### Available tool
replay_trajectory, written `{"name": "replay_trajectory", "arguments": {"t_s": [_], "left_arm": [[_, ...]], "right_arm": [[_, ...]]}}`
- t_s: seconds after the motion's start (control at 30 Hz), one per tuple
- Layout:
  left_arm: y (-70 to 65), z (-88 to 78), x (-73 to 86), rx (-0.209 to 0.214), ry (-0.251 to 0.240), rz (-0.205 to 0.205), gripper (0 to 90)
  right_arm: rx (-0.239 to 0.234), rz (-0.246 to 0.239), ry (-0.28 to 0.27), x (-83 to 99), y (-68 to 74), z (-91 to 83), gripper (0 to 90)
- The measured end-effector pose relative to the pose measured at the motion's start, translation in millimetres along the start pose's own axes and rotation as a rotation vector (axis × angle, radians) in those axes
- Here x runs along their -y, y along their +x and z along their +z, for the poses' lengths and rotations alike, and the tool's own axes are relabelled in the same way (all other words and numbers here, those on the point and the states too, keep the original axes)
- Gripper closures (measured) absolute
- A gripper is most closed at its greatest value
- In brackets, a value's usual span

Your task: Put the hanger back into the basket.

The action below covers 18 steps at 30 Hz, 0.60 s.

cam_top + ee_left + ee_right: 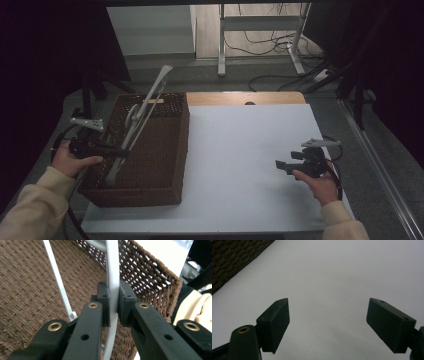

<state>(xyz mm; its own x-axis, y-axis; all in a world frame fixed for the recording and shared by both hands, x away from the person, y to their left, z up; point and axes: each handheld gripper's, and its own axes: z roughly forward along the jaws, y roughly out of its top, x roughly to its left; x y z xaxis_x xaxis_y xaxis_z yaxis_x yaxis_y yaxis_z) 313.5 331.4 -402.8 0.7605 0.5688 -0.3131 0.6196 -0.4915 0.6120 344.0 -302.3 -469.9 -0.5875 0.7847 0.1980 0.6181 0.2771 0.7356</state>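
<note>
White plastic clothes hanger stands tilted in the brown wicker basket, its lower end down on the basket floor near your side and its upper end poking out above the far rim, leaning away toward the back of the bench. A thin white bar of the same hanger runs alongside the thicker arm in the left gripper view, both set against the woven floor and the open-weave wall.

Your left tool reaches in over the basket's left wall and is clenched on the hanger's thick white arm; the two black pads press it from either side, with the arm passing straight up between them. Your left hand grips the tool's body just outside the basket, a cream sleeve behind it and a cable trailing down past the bench edge.

Basket sits on the left part of the white bench top, its long side running away from you, its right wall bordering the bare middle of the surface.

Your right tool hovers well apart from the basket, low over the right part of the bench, pointing left toward it. Its jaws are released and spread wide, nothing between the pads but plain white surface; a corner of the basket shows at the upper left of the right gripper view. Your right hand holds it from below.
</note>
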Motion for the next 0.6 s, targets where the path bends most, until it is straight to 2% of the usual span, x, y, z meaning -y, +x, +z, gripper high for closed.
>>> {"name": "replay_trajectory", "arguments": {"t_s": [0.27,0.37,0.43,0.5,0.53,0.57,0.6], "left_arm": [[5.8,9.7,8.3,0.0,0.051,-0.023,81.8],[6.9,14.6,10.3,-0.005,0.081,-0.02,81.7],[8.9,17.3,11.9,-0.009,0.09,-0.038,81.7],[12.8,21.5,14.0,-0.007,0.128,-0.066,81.5],[13.8,22.9,15.1,-0.019,0.137,-0.075,81.1],[16.0,24.5,17.0,-0.035,0.133,-0.094,79.9],[17.3,25.0,17.8,-0.042,0.133,-0.107,75.1]], "right_arm": [[-0.001,0.0,0.002,0.1,0.0,0.5,18.9],[0.001,0.003,0.004,0.2,-0.3,0.7,18.9],[0.002,0.005,0.003,0.2,-0.8,0.8,18.8],[0.003,0.005,0.003,0.2,-0.9,0.8,18.8],[0.001,0.006,0.003,0.2,-0.9,0.6,18.8],[0.001,0.005,0.003,0.2,-0.8,0.6,18.8],[0.0,0.004,0.004,0.3,-0.7,0.5,18.8]]}}
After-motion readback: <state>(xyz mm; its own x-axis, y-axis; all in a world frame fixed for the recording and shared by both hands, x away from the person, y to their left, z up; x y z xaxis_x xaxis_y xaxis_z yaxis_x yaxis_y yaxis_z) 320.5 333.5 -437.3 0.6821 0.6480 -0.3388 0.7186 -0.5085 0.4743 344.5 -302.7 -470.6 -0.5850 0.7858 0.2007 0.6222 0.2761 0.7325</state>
